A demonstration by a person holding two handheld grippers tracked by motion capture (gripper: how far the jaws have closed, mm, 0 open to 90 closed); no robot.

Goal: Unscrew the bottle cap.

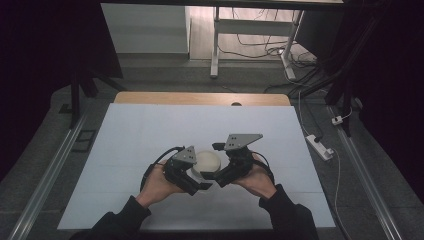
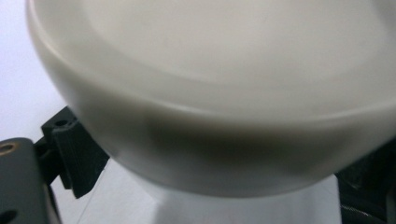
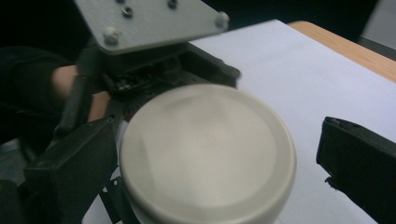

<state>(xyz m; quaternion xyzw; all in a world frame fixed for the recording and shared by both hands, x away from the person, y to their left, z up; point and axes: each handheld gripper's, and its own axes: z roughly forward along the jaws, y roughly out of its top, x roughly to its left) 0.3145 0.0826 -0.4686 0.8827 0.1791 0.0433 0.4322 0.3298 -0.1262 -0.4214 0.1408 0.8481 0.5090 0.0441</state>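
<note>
Near the front edge of the white worktop (image 1: pixel 150 130), your left gripper (image 1: pixel 196 184) is clasping the jar body (image 2: pixel 243 205); your right gripper (image 1: pixel 216 181) is straddling, jaws released, the cream lid (image 1: pixel 207 160). Centre before clenching.

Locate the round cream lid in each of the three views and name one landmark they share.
High view: the cream lid sits low of centre, between the left gripper and the right gripper.
Left gripper view: it spans the upper frame, very close and blurred.
Right gripper view: centre, low.
Shared landmark: the white table cover.
</note>
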